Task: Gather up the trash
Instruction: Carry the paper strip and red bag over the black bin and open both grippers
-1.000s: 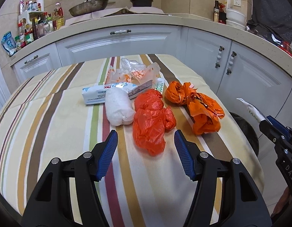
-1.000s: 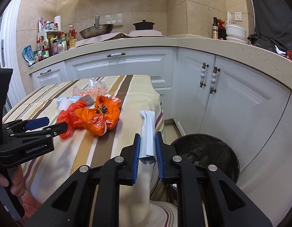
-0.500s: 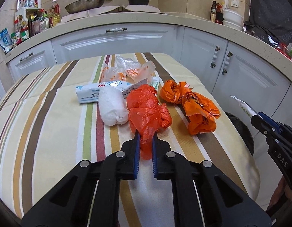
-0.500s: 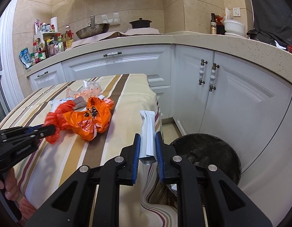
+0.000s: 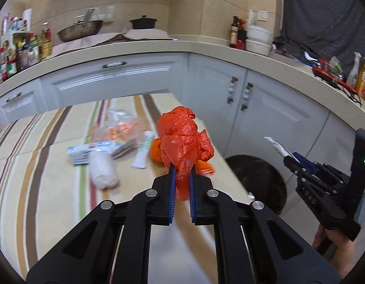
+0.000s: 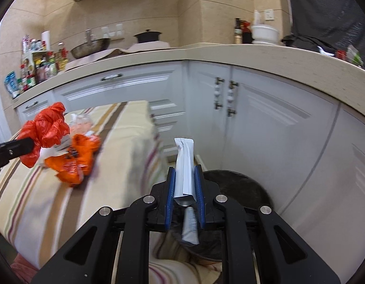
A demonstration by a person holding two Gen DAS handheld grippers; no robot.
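Note:
My left gripper (image 5: 181, 177) is shut on a red plastic bag (image 5: 182, 139) and holds it up above the striped table (image 5: 40, 189); the bag also shows in the right wrist view (image 6: 46, 127). My right gripper (image 6: 184, 182) is shut on a silver-white wrapper (image 6: 184, 163), over the near rim of the black-lined trash bin (image 6: 241, 187), which also shows in the left wrist view (image 5: 258, 179). An orange bag (image 6: 76, 161), a white wad (image 5: 103, 172), a blue-white packet (image 5: 92, 151), a white tube (image 5: 142, 153) and clear wrappers (image 5: 121, 127) lie on the table.
White cabinets (image 5: 265, 118) and a curved counter (image 5: 158, 49) ring the table. The counter carries a wok (image 5: 78, 30), a black pot (image 5: 143, 22) and several bottles (image 5: 21, 52). The bin stands on the floor between the table's right edge and the cabinets.
My left gripper closed on the red bag, lifted it off the table and swung right toward the bin. My right gripper moved closer over the bin with the wrapper.

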